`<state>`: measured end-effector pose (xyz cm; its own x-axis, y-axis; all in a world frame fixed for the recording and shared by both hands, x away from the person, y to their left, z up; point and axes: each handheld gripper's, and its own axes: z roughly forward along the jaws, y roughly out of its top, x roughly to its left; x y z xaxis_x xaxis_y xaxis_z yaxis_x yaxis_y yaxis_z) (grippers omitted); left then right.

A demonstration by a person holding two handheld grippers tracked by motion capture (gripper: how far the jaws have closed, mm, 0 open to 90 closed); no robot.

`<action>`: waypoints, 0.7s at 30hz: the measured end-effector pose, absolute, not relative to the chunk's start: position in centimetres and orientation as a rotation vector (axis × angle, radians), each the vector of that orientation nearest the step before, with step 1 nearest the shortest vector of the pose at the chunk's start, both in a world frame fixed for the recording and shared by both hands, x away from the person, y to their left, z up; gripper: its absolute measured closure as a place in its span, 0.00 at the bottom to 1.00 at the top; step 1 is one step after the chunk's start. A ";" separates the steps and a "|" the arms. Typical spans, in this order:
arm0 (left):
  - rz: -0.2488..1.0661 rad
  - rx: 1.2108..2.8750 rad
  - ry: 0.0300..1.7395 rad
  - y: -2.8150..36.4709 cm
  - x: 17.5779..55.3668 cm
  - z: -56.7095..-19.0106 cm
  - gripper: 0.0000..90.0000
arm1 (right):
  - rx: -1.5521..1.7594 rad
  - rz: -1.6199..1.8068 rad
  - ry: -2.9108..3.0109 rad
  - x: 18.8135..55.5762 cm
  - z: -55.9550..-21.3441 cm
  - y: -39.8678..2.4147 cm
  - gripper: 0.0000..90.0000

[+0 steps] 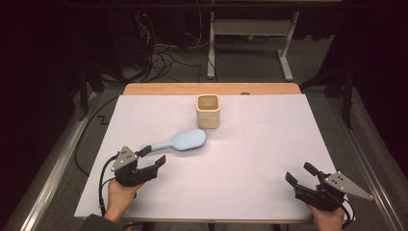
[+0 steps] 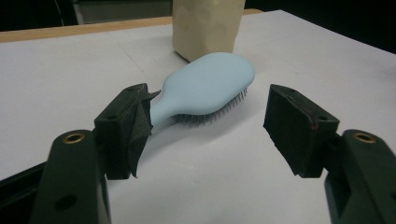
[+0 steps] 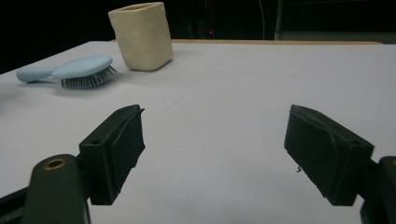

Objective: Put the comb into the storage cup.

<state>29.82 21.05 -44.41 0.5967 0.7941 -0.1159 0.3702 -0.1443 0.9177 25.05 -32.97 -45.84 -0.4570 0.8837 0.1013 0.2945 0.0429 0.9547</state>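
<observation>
A light blue hairbrush lies bristles down on the white table cover, handle pointing to the left. Behind it stands a cream square cup, upright and open at the top. My left gripper is open at the near left, its jaws either side of the brush's handle end without touching it. My right gripper is open at the near right corner, nothing between its jaws.
The white cover spans the wooden table. Beyond the far edge are a table frame's legs and tangled cables on the floor. Metal rails run along both sides.
</observation>
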 end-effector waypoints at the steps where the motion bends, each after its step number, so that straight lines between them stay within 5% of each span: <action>1: 0.492 1.751 0.955 21.0 29.9 -44.4 0.36 | 1.186 1.432 1.788 25.0 -45.8 -33.0 0.22; 21: 0.484 1.787 0.917 18.8 31.5 -44.2 0.36 | 1.179 1.427 1.804 25.1 -45.9 -32.9 0.22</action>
<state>31.49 18.81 -44.21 0.6282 0.7726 -0.0917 0.3602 -0.1844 0.9145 25.08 -32.91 -45.87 -0.4642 0.8805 0.0966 0.2968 0.0518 0.9536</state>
